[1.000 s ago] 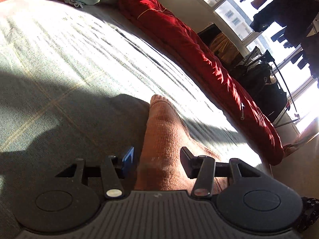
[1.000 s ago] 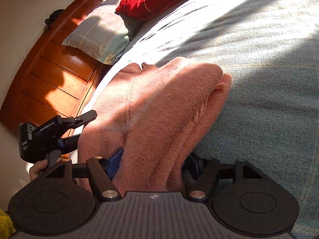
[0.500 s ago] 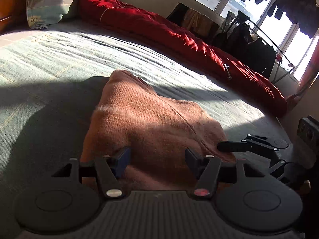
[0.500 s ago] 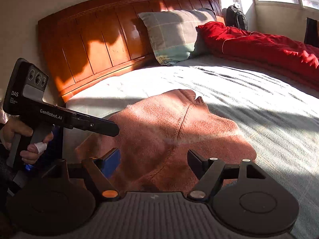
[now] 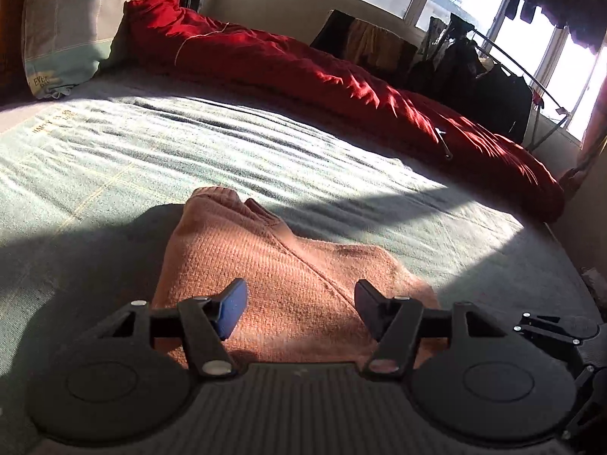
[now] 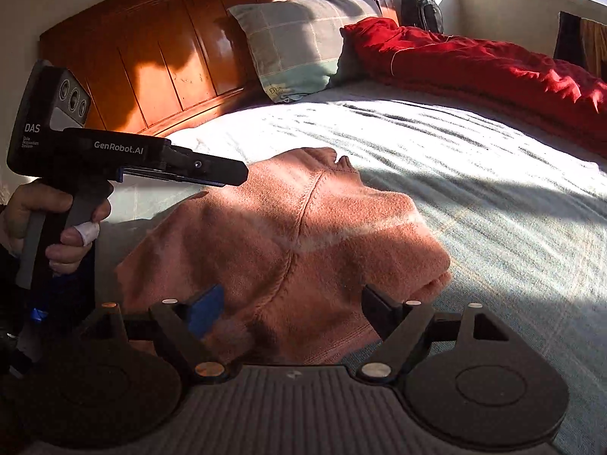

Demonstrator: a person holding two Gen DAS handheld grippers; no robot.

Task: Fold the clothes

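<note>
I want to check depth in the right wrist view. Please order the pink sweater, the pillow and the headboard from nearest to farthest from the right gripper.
From the right gripper:
1. Pink sweater, lying on the bed just ahead of the open jaws.
2. Pillow, farther up the bed, leaning on the headboard.
3. Headboard, behind the pillow, to the left.

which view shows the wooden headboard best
The right wrist view: the wooden headboard spans its upper left behind the pillow, panels and top rail clear. The left wrist view shows at most a dark sliver at its far left edge, beside the pillow.
</note>
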